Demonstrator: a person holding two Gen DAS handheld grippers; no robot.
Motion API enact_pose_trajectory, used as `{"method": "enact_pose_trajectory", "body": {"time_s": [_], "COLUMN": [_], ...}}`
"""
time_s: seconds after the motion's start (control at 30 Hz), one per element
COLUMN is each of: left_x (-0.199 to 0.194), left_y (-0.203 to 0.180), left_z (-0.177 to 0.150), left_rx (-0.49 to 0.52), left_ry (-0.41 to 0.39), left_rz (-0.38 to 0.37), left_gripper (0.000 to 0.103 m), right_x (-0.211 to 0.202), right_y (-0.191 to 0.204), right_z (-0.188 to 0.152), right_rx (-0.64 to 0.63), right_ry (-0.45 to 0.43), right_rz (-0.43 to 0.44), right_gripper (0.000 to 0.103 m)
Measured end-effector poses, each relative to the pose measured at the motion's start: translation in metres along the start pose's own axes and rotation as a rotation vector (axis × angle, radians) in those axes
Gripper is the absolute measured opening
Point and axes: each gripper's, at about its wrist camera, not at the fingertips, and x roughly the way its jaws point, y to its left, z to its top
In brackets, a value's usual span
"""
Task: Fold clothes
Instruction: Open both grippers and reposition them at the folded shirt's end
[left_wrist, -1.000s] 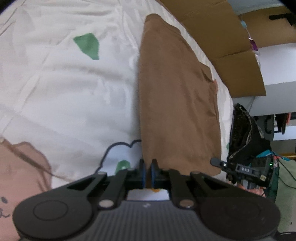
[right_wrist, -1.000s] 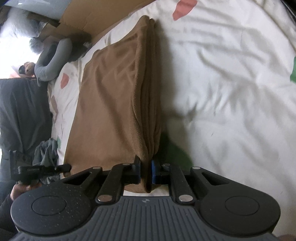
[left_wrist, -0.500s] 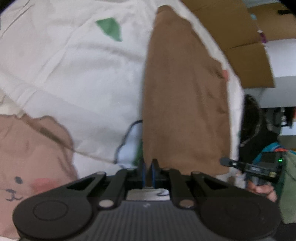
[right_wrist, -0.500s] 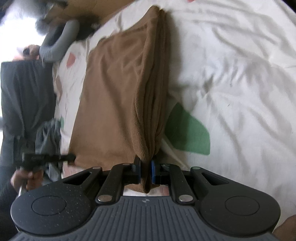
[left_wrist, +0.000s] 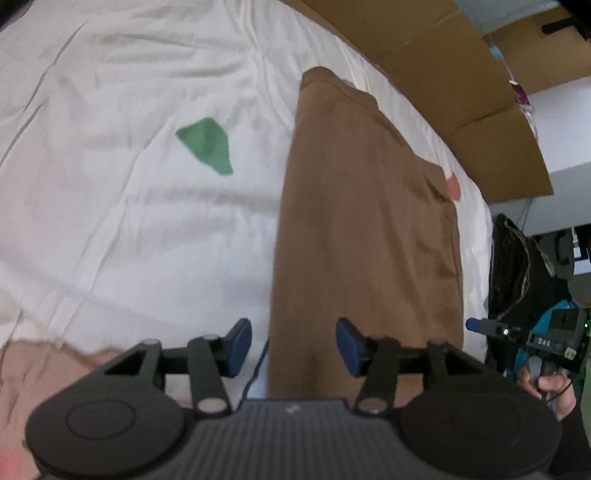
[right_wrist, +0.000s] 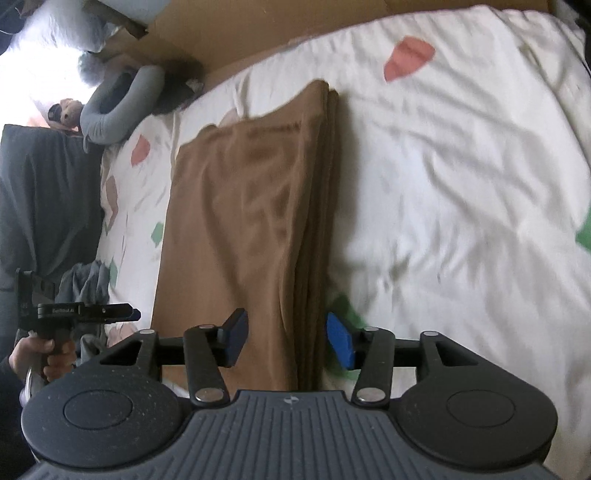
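A folded brown garment (left_wrist: 365, 229) lies flat on the white bedsheet (left_wrist: 129, 221), a long rectangle with stacked layers along one edge (right_wrist: 317, 229). My left gripper (left_wrist: 293, 347) hovers over its near corner with jaws opening; the blue pads stand apart and clear of the cloth. My right gripper (right_wrist: 288, 341) is over the other near corner, its jaws also opening, the layered edge lying below and between the pads without being pinched. Each gripper shows at the edge of the other's view, the right gripper (left_wrist: 517, 332) and the left gripper (right_wrist: 81, 312), held in a hand.
Brown cardboard (left_wrist: 443, 74) lines the far side of the bed. A pink patch with a cartoon face print (left_wrist: 44, 369) lies at the left. A grey plush toy (right_wrist: 114, 107), a dark blanket (right_wrist: 40, 199) and a crumpled grey cloth (right_wrist: 88, 284) sit beside the bed.
Both grippers were shut on the brown garment's near corners; now both have let go and the jaws stand apart. The garment has settled flat on the sheet.
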Motion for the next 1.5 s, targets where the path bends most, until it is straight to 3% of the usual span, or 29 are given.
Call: {"method": "enact_pose_trajectory", "body": {"time_s": [0.27, 0.43, 0.63, 1.1, 1.3, 1.5], "left_x": [0.017, 0.028, 0.035, 0.037, 0.038, 0.04], "left_y": [0.001, -0.001, 0.004, -0.006, -0.008, -0.013], "left_z": [0.02, 0.037, 0.056, 0.086, 0.099, 0.111], "left_rx": [0.001, 0.01, 0.021, 0.055, 0.045, 0.053], "left_ry": [-0.022, -0.031, -0.07, -0.125, -0.157, -0.161], "left_rz": [0.032, 0.038, 0.071, 0.036, 0.082, 0.046], "left_gripper": [0.053, 0.051, 0.044, 0.044, 0.043, 0.043], "right_x": [0.029, 0.048, 0.047, 0.051, 0.054, 0.048], "right_y": [-0.003, -0.006, -0.014, -0.009, -0.019, -0.024], "right_z": [0.022, 0.028, 0.032, 0.052, 0.058, 0.07], "right_rx": [0.046, 0.024, 0.029, 0.037, 0.042, 0.074], "right_ry": [-0.061, -0.048, -0.091, -0.127, -0.141, -0.174], "right_rz": [-0.004, -0.038, -0.081, -0.055, -0.092, -0.064], "right_gripper": [0.058, 0.056, 0.056, 0.058, 0.057, 0.058]}}
